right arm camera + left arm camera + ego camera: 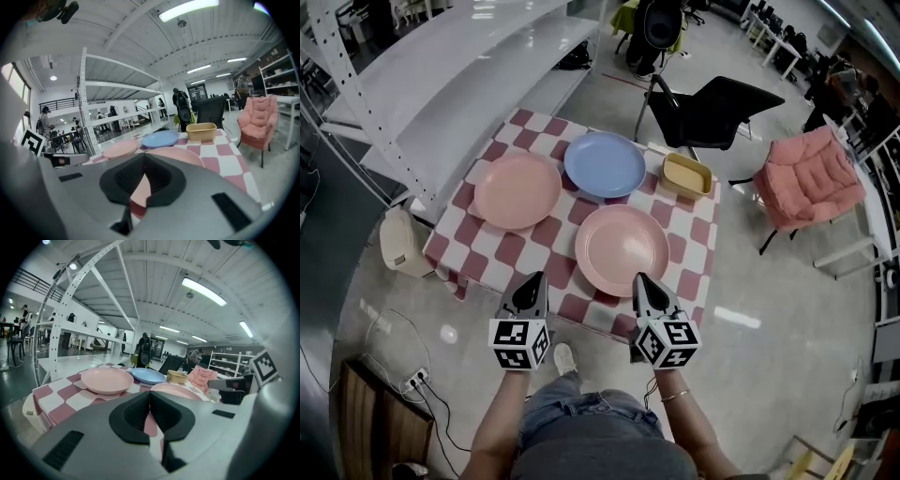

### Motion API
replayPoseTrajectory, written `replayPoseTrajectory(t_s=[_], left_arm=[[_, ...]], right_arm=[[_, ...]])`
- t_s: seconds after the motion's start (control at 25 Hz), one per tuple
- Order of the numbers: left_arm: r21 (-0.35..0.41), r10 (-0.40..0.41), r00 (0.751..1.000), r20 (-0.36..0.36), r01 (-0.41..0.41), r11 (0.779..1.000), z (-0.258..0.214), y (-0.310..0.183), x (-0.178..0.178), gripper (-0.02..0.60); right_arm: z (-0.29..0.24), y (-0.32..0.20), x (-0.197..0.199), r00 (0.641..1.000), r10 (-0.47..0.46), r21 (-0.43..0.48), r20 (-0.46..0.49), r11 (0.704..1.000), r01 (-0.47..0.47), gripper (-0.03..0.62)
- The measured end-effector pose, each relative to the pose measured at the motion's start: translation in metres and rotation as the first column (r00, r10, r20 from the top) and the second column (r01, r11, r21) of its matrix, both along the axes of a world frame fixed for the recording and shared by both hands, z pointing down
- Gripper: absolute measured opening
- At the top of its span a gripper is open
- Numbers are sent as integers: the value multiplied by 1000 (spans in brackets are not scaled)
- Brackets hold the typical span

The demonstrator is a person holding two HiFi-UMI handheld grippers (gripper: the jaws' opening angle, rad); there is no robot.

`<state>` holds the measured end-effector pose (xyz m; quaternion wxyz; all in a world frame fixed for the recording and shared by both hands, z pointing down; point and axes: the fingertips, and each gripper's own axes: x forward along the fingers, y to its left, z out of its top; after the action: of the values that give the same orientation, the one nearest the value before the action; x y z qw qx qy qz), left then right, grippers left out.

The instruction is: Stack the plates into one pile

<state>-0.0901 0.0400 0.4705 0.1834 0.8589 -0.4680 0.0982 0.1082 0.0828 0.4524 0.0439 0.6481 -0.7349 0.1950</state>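
Note:
Three plates lie apart on the checkered table [502, 253]: a pink plate [517, 190] at the left, a blue plate [604, 164] at the back, and a second pink plate [622, 249] nearest me. My left gripper [533, 283] hovers shut and empty over the table's front edge, left of the near pink plate. My right gripper [642, 284] is shut and empty by that plate's front right rim. In the left gripper view the left pink plate [107, 379] and blue plate [147, 375] lie ahead. In the right gripper view the near pink plate [180, 154] lies just beyond the jaws.
A yellow rectangular dish [687, 174] sits at the table's back right corner. A black chair [712, 111] and a pink cushioned chair [811, 178] stand behind and right of the table. White shelving [441, 84] runs along the left. A white bin [401, 242] stands by the table's left side.

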Motion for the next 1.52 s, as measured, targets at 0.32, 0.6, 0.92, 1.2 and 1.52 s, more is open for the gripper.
replayPoseTrajectory(t_s=[0.32,0.6,0.92,1.2,1.52], left_arm=[[-38,67,998,0,-67,997,13,-27,17,17],[-73,122,993,6,-121,990,25,-45,45,17],[-118,147,989,34,-142,983,39,-76,73,18],[-161,165,984,69,-153,975,55,-93,92,20],[-178,172,981,93,-153,972,61,-107,99,20]], right_arm=[[3,-8,21,995,93,-16,-25,995,-94,9],[14,-6,59,981,192,-45,-39,980,-193,9],[27,-19,100,965,259,-75,-45,962,-262,9],[50,-34,118,962,269,-143,-55,951,-274,9],[61,-46,123,962,264,-183,-66,945,-272,11]])
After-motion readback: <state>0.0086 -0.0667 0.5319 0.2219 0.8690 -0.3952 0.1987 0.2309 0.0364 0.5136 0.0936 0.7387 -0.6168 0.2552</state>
